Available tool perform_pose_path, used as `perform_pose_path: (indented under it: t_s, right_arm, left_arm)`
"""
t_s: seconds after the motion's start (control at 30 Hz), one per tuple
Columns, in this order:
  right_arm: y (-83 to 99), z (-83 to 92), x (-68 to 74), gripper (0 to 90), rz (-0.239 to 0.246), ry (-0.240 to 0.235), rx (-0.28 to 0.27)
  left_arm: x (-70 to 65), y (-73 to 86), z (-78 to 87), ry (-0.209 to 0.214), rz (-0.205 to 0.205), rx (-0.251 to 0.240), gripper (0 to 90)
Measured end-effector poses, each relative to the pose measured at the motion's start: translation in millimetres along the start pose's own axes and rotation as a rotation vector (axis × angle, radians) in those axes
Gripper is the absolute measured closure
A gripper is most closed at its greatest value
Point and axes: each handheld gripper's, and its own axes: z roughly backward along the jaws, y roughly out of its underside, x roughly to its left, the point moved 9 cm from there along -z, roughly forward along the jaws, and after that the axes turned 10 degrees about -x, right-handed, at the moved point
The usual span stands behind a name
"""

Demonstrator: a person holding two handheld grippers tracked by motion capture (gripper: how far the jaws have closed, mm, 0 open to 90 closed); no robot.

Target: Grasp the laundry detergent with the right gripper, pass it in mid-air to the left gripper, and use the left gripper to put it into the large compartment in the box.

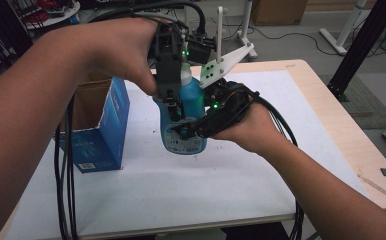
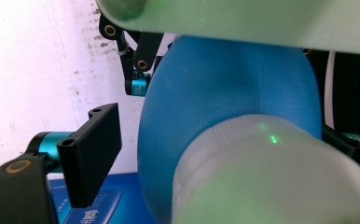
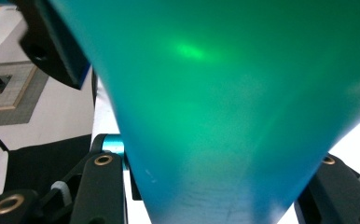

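Blue cardboard box [image 1: 101, 130], top flaps open, standing upright at the table's left part on a white sheet [image 1: 191, 175]. Light wooden tabletop [image 1: 341, 135] with bare border. White table legs [image 1: 348, 22] on floor beyond.

White-topped table [image 1: 241, 175], blue box [image 1: 101, 127]
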Motion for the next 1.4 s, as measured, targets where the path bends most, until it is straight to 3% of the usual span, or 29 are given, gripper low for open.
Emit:
perform_pose_path:
  t_s: [0.5, 0.87, 1.03, 1.4]
  right_arm:
    - [1.7, -1.8, 0.1, 47.5, -0.009, -0.006, 0.01]
    - [1.7, -1.5, -0.5, 47.5, -0.01, 0.008, 0.013]
    - [2.1, -1.3, -1.8, 47.6, -0.013, 0.009, 0.015]
    - [1.5, -3.2, 0.0, 47.5, -0.012, -0.007, 0.007]
  left_arm:
    - [1.1, 1.2, -0.5, 0.007, -0.001, 0.015, 24.7]
    - [-2.3, -1.6, -2.9, 0.021, 0.019, 0.002, 31.4]
    - [-2.3, -2.0, -2.2, 0.029, 0.001, 0.002, 36.6]
    - [-4.4, 0.0, -0.6, 0.024, -0.002, 0.012, 37.8]
